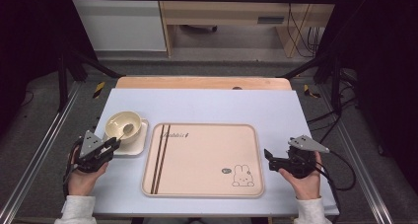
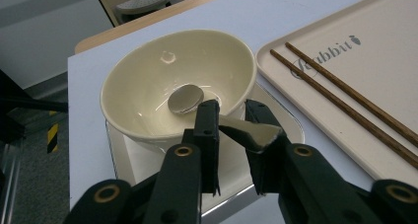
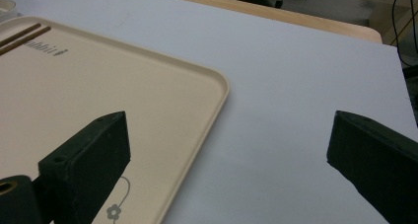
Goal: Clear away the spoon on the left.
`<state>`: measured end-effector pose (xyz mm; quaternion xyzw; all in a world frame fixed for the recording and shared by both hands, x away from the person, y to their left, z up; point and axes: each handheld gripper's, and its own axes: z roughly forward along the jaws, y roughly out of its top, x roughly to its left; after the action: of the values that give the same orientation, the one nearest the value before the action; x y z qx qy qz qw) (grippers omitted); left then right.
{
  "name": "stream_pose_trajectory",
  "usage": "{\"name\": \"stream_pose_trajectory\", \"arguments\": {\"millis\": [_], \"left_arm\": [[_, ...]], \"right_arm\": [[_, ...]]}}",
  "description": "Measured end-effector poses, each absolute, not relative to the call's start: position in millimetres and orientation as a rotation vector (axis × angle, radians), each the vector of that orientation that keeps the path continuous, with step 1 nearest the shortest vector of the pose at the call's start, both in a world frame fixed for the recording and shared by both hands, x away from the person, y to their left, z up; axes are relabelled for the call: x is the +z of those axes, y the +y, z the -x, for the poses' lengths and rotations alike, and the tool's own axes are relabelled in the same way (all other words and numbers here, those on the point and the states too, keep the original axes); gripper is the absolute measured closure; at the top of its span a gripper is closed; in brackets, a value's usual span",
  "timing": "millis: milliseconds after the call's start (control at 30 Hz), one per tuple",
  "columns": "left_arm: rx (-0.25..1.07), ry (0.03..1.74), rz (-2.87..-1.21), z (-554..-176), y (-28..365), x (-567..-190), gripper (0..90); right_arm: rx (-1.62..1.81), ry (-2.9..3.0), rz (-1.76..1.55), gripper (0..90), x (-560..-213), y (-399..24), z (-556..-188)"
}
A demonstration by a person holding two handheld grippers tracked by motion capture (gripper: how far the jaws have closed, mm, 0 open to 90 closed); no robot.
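1. Left gripper [image 1: 109, 146]: black body with a grey three-cornered plate on top; black jaws with brass-ringed screw holes along the linkage.
2. Right gripper [image 1: 270, 156]: black, the same grey plate on top, a black cable looping away; its pads are thick, matte blocks.
3. Both sleeves [image 1: 79, 210] are light grey with ribbed cuffs.

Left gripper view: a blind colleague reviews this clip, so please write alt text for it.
The left gripper has its black jaws closed on the handle of a spoon resting in a cream bowl. The bowl sits on a square plate; chopsticks lie on the tray alongside.
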<state>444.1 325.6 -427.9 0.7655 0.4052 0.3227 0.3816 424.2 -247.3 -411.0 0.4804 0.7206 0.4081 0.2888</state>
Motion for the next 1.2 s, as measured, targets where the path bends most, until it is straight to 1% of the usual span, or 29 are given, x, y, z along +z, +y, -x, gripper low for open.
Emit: {"name": "stream_pose_trajectory", "arguments": {"millis": [233, 367, 667, 1200], "left_arm": [[0.853, 1.037, -1.957, -442, 323, -425, 85.6], [0.852, 1.04, -1.949, -440, 323, -423, 87.9], [0.842, 1.037, -1.932, -437, 324, -417, 88.8], [0.89, 1.02, -1.862, -423, 320, -393, 88.9]], "right_arm": [[1.089, 1.925, -1.279, 3.1, -411, -248, -424], [1.089, 1.924, -1.28, 3.1, -411, -247, -425], [1.094, 1.923, -1.278, 3.1, -411, -248, -424], [1.105, 1.919, -1.278, 2.7, -410, -249, -423]]}}
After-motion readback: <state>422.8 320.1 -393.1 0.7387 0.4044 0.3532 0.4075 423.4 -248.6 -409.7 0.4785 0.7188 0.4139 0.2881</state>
